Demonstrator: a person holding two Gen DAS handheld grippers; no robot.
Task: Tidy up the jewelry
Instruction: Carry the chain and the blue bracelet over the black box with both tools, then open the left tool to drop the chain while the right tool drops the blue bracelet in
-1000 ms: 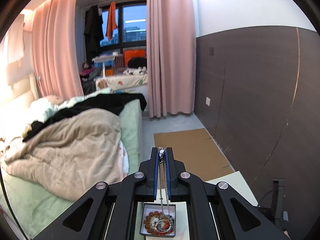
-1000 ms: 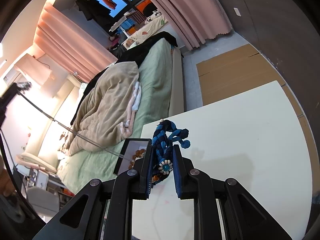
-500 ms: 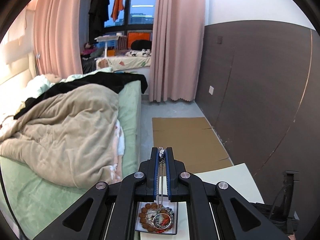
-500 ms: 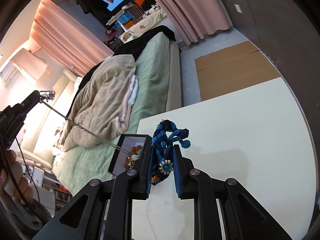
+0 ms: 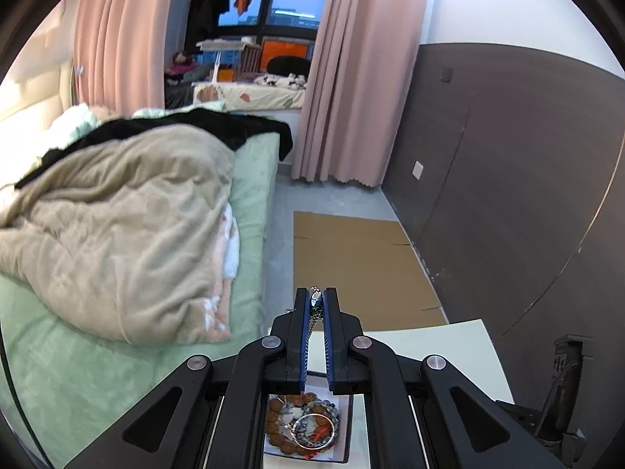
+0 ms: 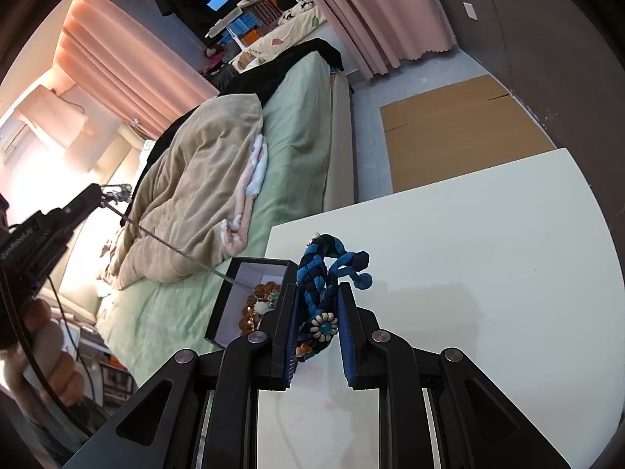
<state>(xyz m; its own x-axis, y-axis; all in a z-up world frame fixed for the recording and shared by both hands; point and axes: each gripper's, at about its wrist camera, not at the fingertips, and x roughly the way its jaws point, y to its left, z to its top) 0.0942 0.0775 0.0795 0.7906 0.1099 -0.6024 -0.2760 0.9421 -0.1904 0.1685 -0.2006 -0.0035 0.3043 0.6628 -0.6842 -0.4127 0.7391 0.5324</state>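
My left gripper (image 5: 316, 298) is shut on a silver chain necklace (image 5: 315, 308), held high above a small black jewelry box (image 5: 304, 426) with a white lining. The chain hangs from the tips down into the box, which holds a brown bead bracelet (image 5: 279, 422) and a ring-shaped pendant (image 5: 314, 426). In the right wrist view the chain (image 6: 168, 242) runs taut from the left gripper (image 6: 113, 191) to the box (image 6: 250, 289). My right gripper (image 6: 318, 293) is shut on a blue braided cord bracelet (image 6: 318, 269) with a flower bead, just right of the box above the white table (image 6: 488, 273).
The box stands at the table's left edge, beside a bed (image 6: 297, 148) with a beige blanket (image 5: 117, 226). Flat cardboard (image 5: 355, 265) lies on the floor beyond the table. A dark wall panel (image 5: 508, 164) runs along the right. A black stand (image 5: 562, 391) is at the table's right.
My left gripper has risen and tipped with the chain, pulling it straighter out of the box. My right gripper has held still with the blue bracelet.
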